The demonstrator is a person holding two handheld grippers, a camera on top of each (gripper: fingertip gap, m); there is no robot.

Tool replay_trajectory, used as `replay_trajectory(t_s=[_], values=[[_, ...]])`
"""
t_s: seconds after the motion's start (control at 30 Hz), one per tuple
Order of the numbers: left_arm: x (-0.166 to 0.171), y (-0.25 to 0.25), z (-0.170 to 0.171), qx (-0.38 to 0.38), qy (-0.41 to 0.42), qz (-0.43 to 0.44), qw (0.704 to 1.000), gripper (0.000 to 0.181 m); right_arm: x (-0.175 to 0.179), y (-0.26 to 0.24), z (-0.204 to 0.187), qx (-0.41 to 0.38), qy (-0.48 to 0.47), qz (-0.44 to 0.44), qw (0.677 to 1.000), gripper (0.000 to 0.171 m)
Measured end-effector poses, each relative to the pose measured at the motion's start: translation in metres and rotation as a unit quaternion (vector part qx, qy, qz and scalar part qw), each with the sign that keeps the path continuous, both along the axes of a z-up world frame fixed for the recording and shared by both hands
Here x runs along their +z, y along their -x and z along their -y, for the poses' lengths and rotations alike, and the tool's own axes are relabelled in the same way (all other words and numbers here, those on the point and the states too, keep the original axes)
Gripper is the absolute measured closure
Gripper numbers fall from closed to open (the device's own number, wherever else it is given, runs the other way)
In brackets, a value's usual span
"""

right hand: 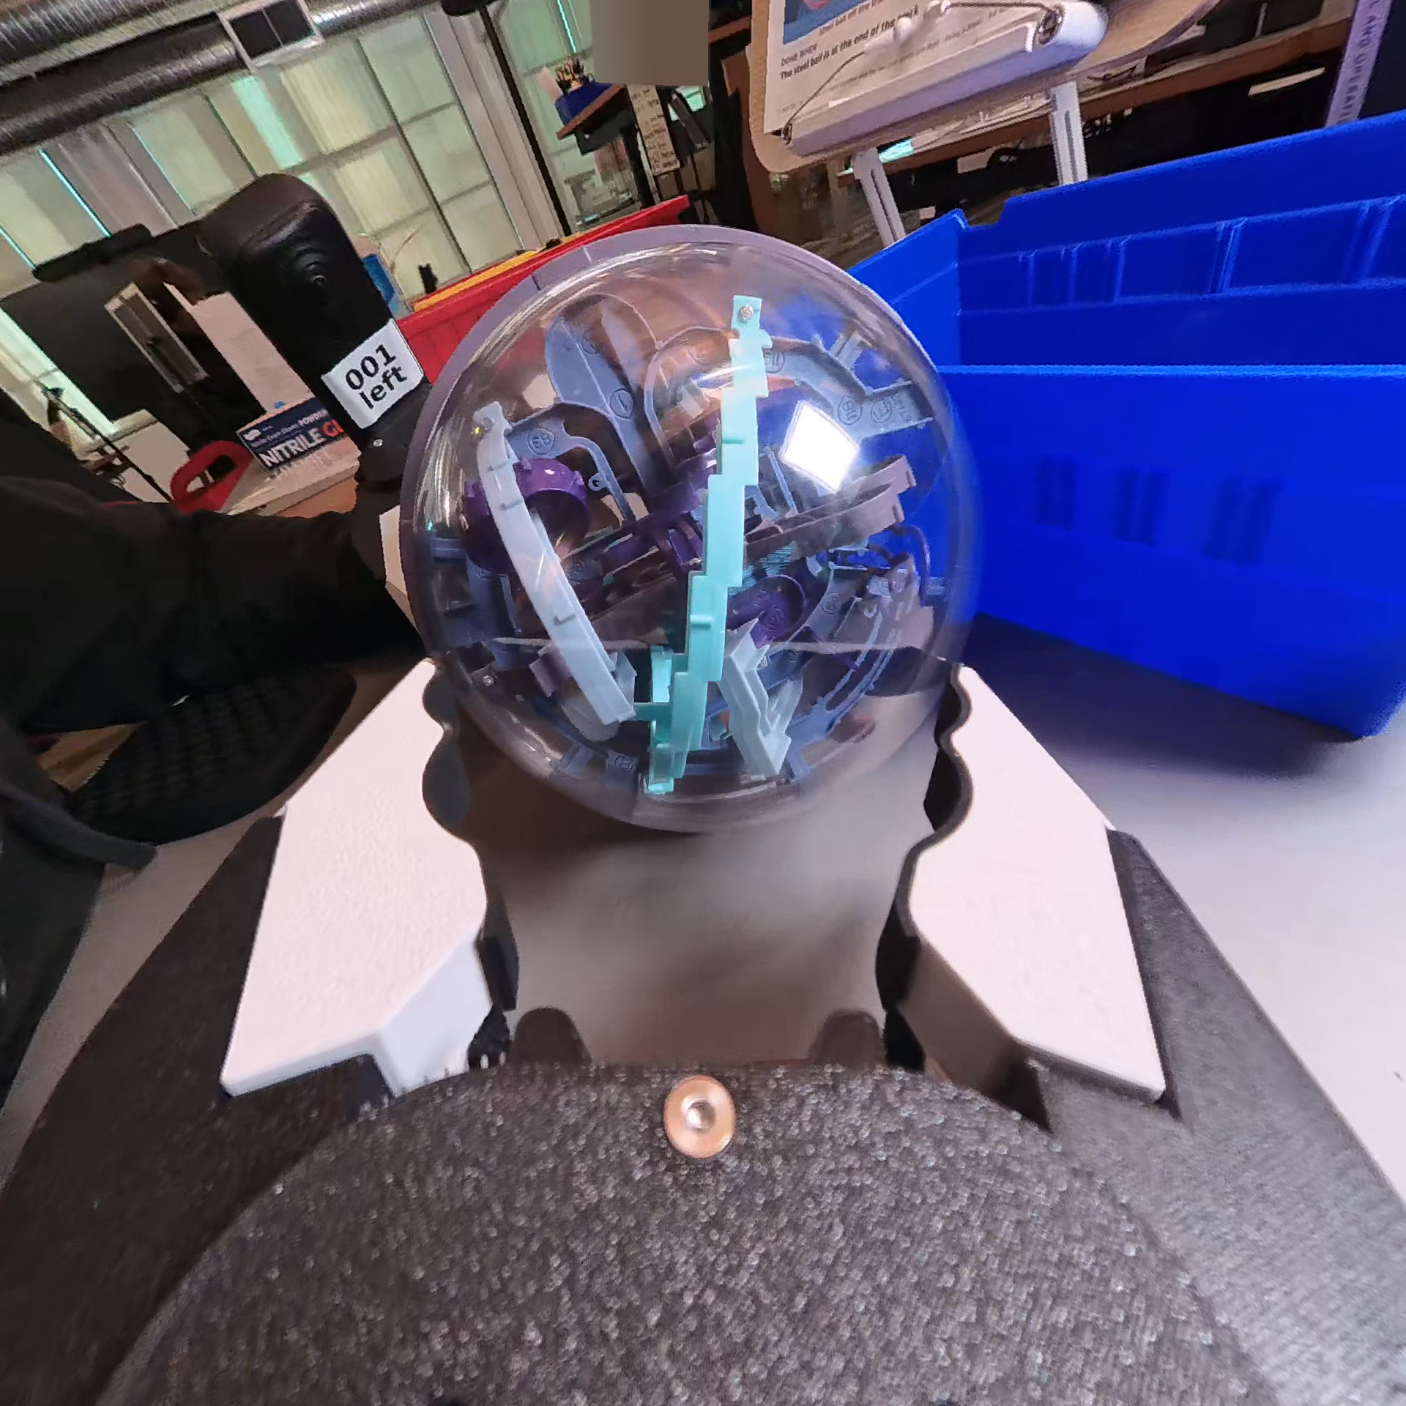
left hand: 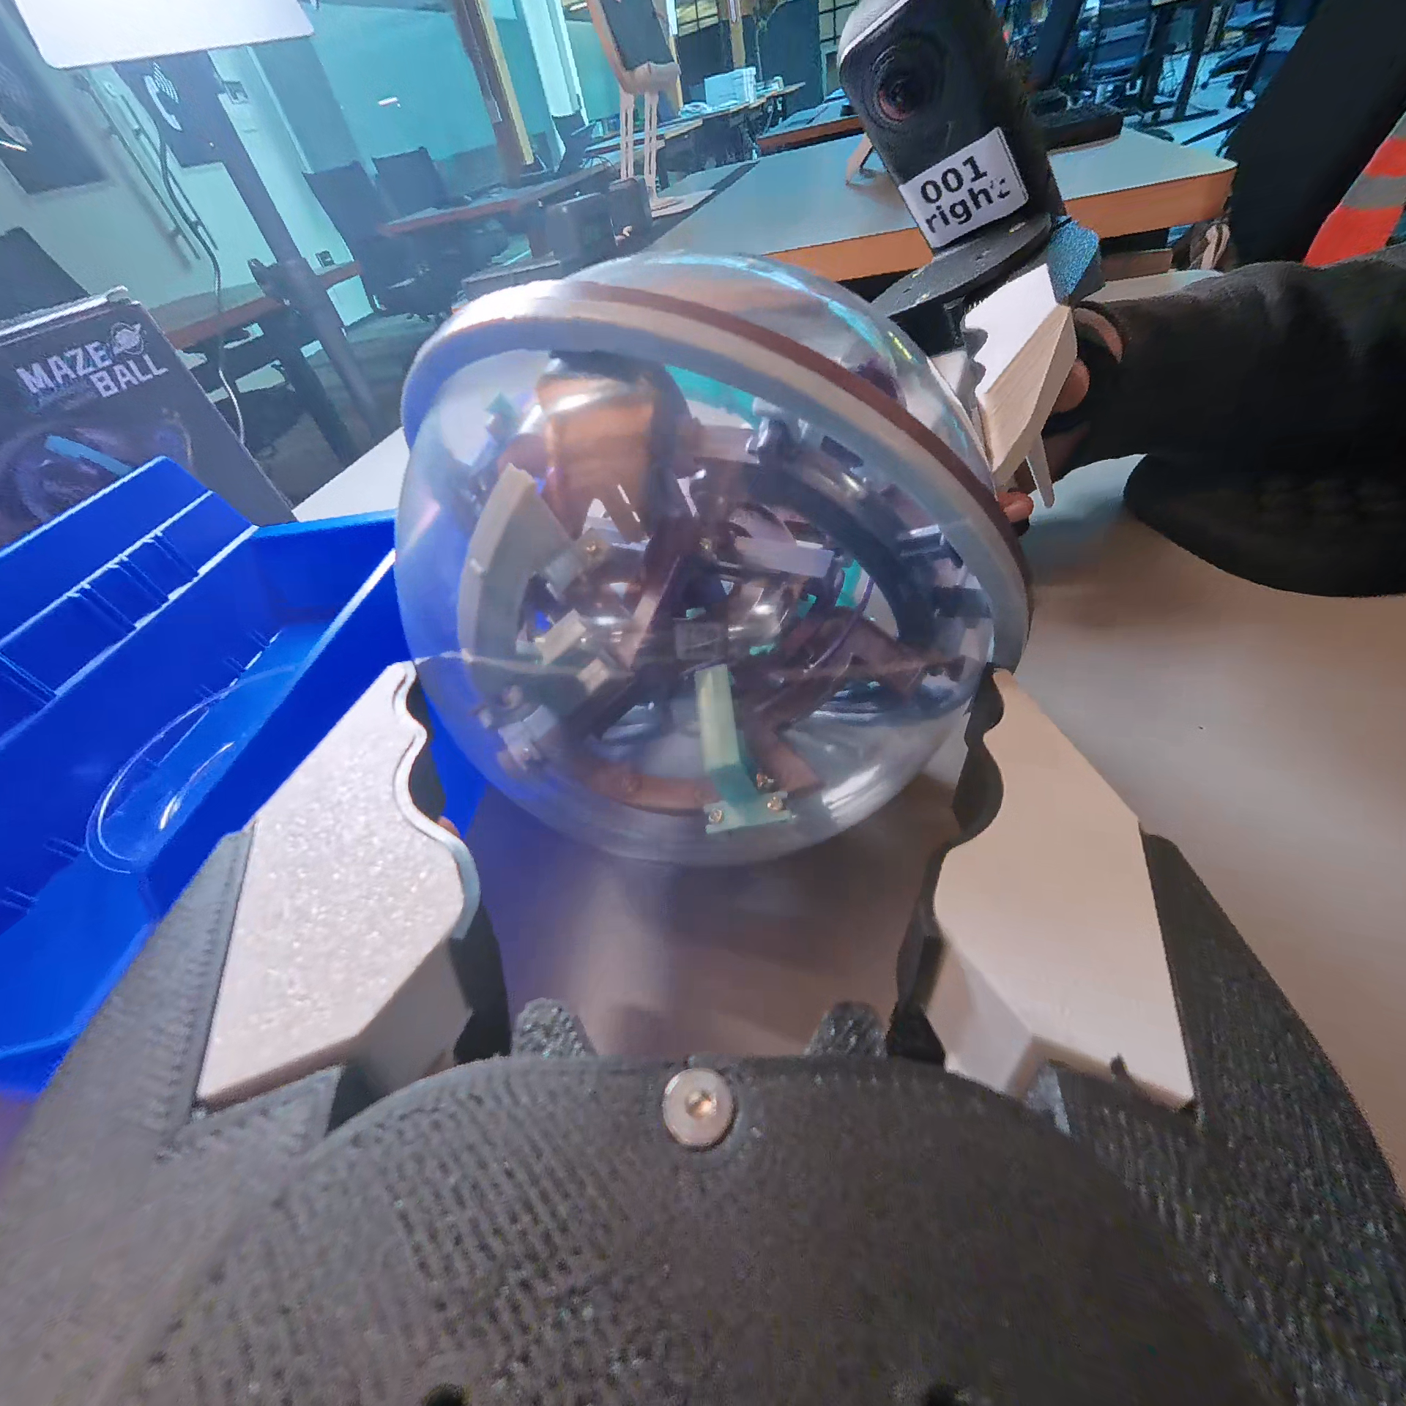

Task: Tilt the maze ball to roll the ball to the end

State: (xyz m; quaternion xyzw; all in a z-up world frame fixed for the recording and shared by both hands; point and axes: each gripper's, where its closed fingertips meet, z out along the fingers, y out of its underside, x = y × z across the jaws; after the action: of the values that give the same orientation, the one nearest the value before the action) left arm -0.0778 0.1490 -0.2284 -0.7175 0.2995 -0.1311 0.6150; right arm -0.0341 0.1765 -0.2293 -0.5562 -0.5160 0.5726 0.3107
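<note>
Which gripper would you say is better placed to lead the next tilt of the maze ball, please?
Neither clearly; slightly the right. Both the left gripper and right gripper clamp the maze ball from opposite sides, but the right view shows the tracks sharply.

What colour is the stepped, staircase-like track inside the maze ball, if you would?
Turquoise; the stepped track shows best in the right wrist view.

Open-plan office or lab workspace: rows of desks (left hand: pixel 898 205) and dark chairs (left hand: pixel 411 198), glass partition walls (right hand: pixel 251 167), exposed silver ducting (right hand: pixel 114 46) overhead, blue storage bins (right hand: pixel 1187 426) on a pale table (right hand: pixel 1248 860)
</note>
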Motion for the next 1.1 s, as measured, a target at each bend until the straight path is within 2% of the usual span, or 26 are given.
replay_trajectory(t_s=[0.37,1.1], values=[[0.007,-0.002,0.001,0.007,-0.010,0.008,1.000,0.046,-0.002,0.000,0.000,0.007,0.037,0.003,0.999,0.046],[0.016,-0.008,0.007,0.006,-0.052,0.001,0.999,0.051,-0.005,-0.001,0.005,0.020,0.050,0.010,0.998,0.042]])
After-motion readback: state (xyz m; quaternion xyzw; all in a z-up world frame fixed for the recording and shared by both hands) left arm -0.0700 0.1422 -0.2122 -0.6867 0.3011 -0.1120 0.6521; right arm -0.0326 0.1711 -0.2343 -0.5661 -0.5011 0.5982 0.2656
